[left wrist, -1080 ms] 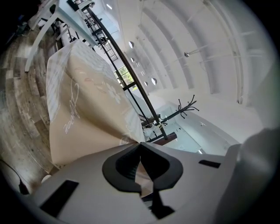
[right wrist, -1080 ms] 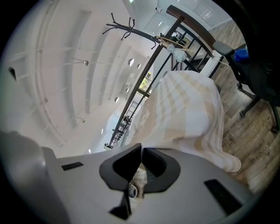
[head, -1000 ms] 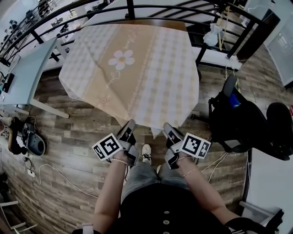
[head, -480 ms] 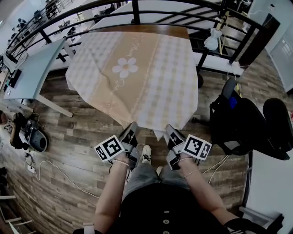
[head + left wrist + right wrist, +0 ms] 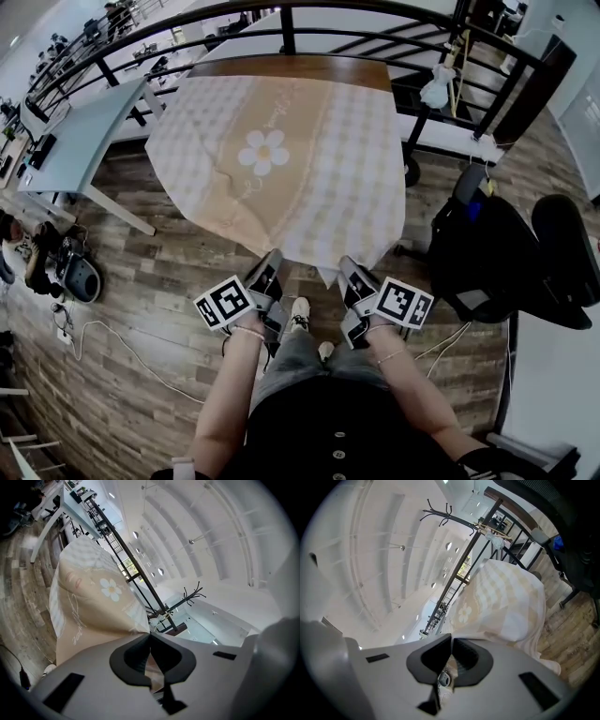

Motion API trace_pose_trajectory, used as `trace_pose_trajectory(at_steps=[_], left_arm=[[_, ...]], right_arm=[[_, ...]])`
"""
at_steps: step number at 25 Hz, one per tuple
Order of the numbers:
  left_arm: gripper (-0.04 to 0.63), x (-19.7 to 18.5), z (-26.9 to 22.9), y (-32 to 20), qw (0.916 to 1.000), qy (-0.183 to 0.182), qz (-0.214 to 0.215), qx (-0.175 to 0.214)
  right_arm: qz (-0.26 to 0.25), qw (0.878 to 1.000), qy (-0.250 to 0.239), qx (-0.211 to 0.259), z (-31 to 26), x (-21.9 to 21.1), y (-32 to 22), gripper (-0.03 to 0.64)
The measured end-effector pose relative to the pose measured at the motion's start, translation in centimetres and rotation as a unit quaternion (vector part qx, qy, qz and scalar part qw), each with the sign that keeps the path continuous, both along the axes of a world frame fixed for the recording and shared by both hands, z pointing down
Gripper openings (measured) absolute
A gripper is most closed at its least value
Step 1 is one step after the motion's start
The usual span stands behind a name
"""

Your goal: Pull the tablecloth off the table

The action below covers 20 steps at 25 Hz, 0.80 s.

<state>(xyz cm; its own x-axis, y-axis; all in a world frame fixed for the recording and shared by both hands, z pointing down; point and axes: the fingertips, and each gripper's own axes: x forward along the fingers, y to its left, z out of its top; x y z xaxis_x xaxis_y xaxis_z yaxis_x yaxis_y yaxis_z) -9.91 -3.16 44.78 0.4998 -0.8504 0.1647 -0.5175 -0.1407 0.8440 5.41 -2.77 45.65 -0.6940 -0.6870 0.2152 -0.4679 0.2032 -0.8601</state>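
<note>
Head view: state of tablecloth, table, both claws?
tablecloth, near edge gripped by both claws, mostly on the table.
table, far wooden strip bare, rest covered.
left claw, shut on tablecloth.
right claw, shut on tablecloth.

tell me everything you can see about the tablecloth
The tablecloth is thin fabric, pale beige-and-white check with a plain tan band down the middle bearing a white daisy and cursive lettering. It drapes over the wooden table, creased, hanging off the sides, with a strip of wood bare at the far end. Its near edge is pinched in the shut left gripper and right gripper.
</note>
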Motion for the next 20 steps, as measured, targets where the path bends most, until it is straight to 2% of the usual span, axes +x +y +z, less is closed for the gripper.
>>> trace_pose_trajectory(at_steps=[20], left_arm=[[0.017, 0.5, -0.8, 2.3, 0.9999, -0.007, -0.001, 0.008]], right_arm=[[-0.007, 1.000, -0.003, 0.010, -0.5, 0.4, 2.3, 0.028]])
